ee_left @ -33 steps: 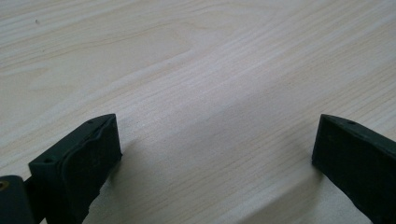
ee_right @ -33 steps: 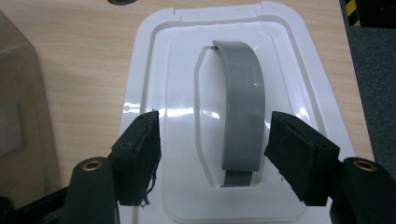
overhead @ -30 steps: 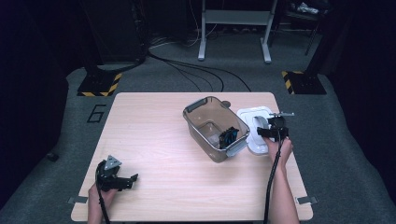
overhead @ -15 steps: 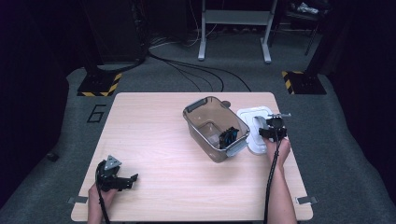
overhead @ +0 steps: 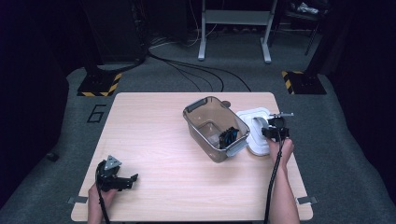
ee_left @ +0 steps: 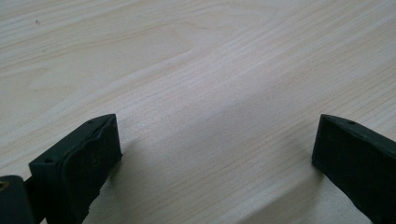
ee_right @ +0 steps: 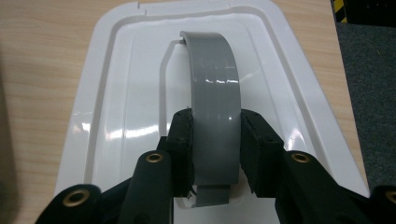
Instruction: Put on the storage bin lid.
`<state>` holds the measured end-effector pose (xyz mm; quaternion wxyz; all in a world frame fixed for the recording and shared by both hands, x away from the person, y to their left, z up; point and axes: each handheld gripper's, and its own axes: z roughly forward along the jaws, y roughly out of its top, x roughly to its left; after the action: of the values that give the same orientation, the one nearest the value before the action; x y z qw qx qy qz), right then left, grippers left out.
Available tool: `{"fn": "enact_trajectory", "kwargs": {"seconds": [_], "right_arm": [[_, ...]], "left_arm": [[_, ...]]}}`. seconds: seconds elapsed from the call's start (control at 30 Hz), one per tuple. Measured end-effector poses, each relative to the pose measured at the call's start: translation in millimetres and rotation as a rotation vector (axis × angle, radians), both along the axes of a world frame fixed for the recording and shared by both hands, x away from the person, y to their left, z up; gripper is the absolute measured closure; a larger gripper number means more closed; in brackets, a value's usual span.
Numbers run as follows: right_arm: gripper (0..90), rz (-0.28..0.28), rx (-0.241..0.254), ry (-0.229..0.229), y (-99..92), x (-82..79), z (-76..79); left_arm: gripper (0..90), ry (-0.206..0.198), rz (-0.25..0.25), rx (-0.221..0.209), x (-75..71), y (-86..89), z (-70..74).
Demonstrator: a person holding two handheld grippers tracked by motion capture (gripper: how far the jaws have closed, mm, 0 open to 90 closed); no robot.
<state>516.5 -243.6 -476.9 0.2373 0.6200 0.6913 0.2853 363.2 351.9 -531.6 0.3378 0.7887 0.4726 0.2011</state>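
Note:
A clear plastic bin (overhead: 212,122) with grey end clips stands right of the table's middle, with a dark object (overhead: 228,136) inside it. Beside it on the right lies its white lid (overhead: 248,116) (ee_right: 116,107), flat on the table. The lid's grey arched handle (ee_right: 214,88) stands up, and my right gripper (overhead: 272,132) (ee_right: 215,144) is shut on that handle, one jaw on each side. My left gripper (overhead: 123,179) (ee_left: 215,149) rests near the table's front left corner, open, with bare wood between its jaws.
The wooden table (overhead: 154,126) has open room across its left and middle. Its right edge (ee_right: 343,70) runs close past the lid, with grey carpet beyond. Cables and stands lie on the floor behind the table.
The right gripper has shifted slightly over the lid at the handle. The left gripper has stayed where it was.

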Motion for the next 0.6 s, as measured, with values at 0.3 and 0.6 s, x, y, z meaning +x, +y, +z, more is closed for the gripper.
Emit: {"fn": "enact_trajectory", "kwargs": {"seconds": [0.3,0.6], "right_arm": [[67.1,0.017,-0.017,-0.006,-7.0,-9.9,16.1],[67.1,0.02,-0.012,-0.023,-14.5,-17.8,33.5]], "left_arm": [[1.2,0.0,0.0,0.0,0.0,0.0,0.0],[1.2,0.001,0.001,0.0,-0.1,-0.1,0.0]]}}
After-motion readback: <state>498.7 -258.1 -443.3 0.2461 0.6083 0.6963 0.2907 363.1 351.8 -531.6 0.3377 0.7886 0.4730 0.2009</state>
